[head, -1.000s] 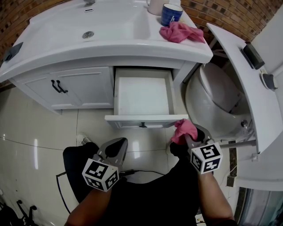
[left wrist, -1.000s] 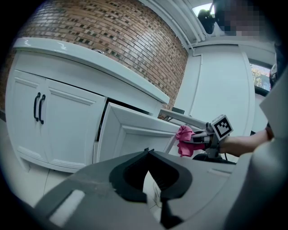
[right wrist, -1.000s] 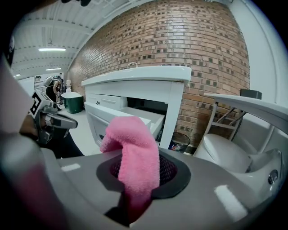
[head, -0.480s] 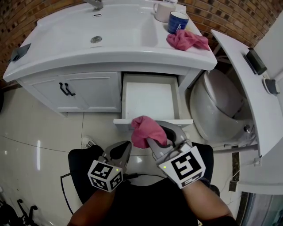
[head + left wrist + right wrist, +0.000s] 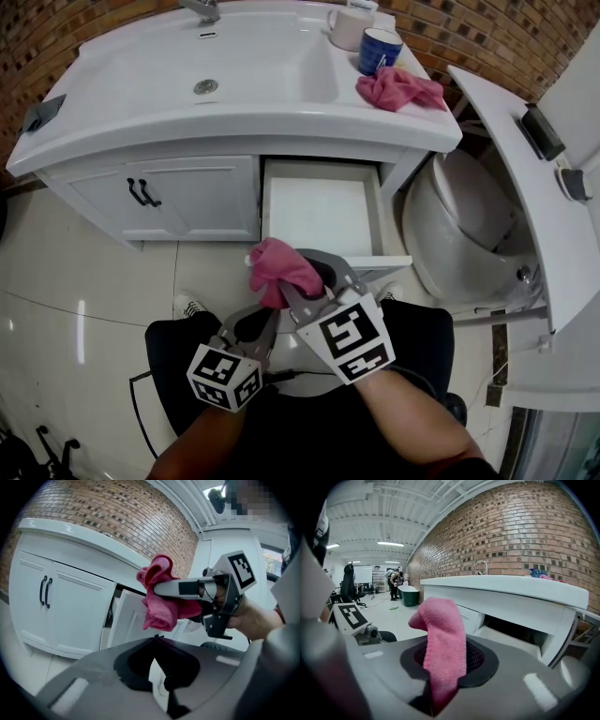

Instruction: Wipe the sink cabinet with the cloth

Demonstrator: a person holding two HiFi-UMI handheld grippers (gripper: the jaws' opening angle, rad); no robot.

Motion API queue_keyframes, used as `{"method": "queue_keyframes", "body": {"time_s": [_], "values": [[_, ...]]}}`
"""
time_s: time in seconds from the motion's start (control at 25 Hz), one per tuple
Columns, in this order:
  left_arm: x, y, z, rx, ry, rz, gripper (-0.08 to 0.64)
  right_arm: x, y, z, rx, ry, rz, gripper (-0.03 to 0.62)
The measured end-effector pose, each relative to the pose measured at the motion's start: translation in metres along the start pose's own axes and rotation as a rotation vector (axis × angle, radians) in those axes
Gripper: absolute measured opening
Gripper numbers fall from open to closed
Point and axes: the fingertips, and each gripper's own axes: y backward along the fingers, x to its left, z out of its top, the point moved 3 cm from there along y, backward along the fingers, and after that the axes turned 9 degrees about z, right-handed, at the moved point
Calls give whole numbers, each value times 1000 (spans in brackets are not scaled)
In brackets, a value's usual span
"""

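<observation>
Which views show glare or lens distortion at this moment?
Head view: a bright streak glares on the glossy floor, and the countertop edge bows. Left gripper view: dark vignetted corners. Right gripper view: the brick wall curves, the cloth is sharp.

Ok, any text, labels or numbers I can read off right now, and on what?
No readable words or numbers in any view.
Right marker cube on the right gripper: black-and-white square pattern, no letters.
Left marker cube on the left gripper: the same kind of pattern, no letters.
Blue mug: any print is too small to tell.
</observation>
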Motion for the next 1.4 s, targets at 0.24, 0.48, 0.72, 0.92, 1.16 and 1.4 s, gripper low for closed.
{"method": "queue_keyframes", "body": {"time_s": [0.24, 0.48, 0.72, 0.92, 1.16, 1.4], "values": [[0, 0, 2, -5, 1, -4, 4, -26, 26, -14, 29, -35, -58, 95], [0, -2, -1, 12, -14, 1, 4, -54, 62, -34, 39, -81, -133, 94], [-5, -4, -2, 14, -43, 2, 5, -97, 116, -62, 74, -145, -233, 95], [-8, -3, 6, 17, -75, 0, 3, -123, 151, -81, 94, -198, -293, 94], [-20, 0, 21, 17, -87, -36, 5, -132, 165, -74, 96, -205, -269, 94], [-22, -3, 38, -4, -87, -50, 4, -144, 167, 7, -42, -51, -223, 94]]}}
